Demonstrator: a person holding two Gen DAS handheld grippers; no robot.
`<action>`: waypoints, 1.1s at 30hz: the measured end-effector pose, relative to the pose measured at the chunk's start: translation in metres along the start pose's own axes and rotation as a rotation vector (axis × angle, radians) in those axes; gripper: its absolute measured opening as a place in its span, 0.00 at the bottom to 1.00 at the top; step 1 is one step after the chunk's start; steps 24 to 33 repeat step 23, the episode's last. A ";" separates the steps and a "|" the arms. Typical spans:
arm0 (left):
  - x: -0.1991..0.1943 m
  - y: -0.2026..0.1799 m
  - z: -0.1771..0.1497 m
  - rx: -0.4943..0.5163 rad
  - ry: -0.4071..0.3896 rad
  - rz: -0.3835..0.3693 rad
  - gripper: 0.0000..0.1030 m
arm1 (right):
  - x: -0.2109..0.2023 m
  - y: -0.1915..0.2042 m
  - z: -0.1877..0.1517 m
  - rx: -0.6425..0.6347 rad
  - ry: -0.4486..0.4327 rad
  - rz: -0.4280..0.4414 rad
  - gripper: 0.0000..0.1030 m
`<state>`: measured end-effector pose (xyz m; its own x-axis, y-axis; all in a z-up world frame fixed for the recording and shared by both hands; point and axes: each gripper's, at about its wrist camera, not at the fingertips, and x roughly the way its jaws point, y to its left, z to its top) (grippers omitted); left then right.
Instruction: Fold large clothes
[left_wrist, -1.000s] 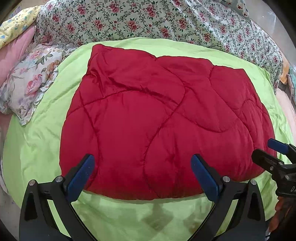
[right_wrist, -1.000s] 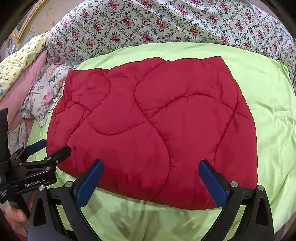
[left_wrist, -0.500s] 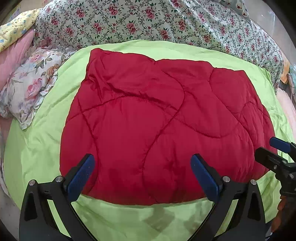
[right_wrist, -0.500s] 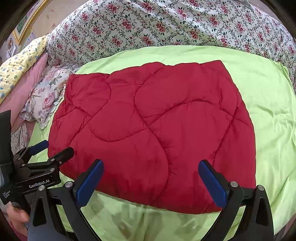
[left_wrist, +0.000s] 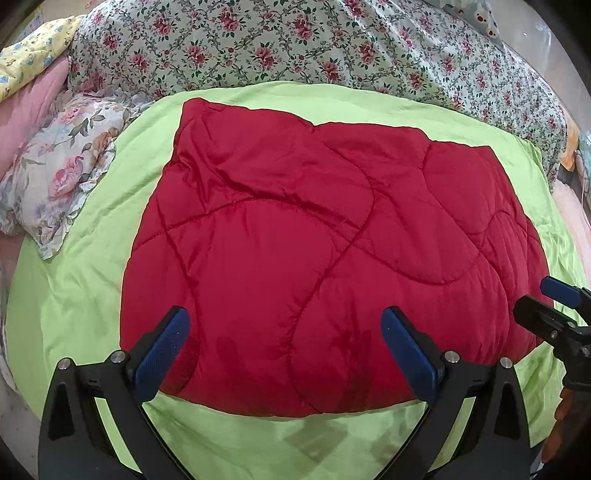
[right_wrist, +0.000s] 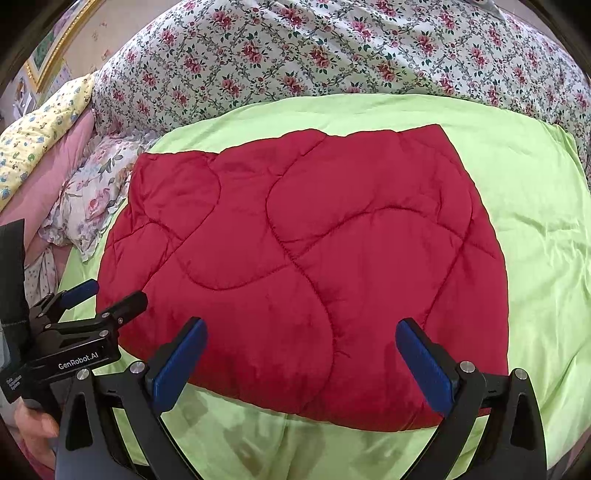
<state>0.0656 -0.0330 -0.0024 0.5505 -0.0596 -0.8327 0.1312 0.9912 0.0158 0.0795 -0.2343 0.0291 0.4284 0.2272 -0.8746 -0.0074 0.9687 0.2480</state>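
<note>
Directly ahead of both grippers, just past the fingertips, sits the red quilted comforter (left_wrist: 325, 251), folded into a thick pad on the lime-green sheet (left_wrist: 74, 295). Left gripper (left_wrist: 291, 350) has jaws spread wide, nothing between them; right gripper (right_wrist: 301, 356) the same, wide apart and empty. Both hover over the near edge of the pad, not touching it as far as either view shows. Long axis of the pad runs side to side across both grippers, so the near edge lies square to the fingers. Left gripper lines up with the near-left part of that edge, right gripper with the near-right part; each is about equally close to its own side. Near-right corner lies just outboard of the right gripper's right finger. Likely next move: pinch the near edge at two points and carry it forward, away from the grippers. Floral pillow (left_wrist: 48, 173) is well off to the left, clear of the path.
</note>
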 end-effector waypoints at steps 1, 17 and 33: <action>0.000 0.001 0.000 -0.001 0.000 0.001 1.00 | 0.000 -0.001 0.001 0.001 0.000 0.000 0.99; -0.002 0.008 0.005 -0.006 -0.021 0.006 1.00 | 0.000 -0.008 0.001 0.020 -0.005 -0.002 0.99; -0.002 0.007 0.004 -0.009 -0.025 -0.016 1.00 | 0.001 -0.010 0.000 0.022 -0.008 0.008 0.99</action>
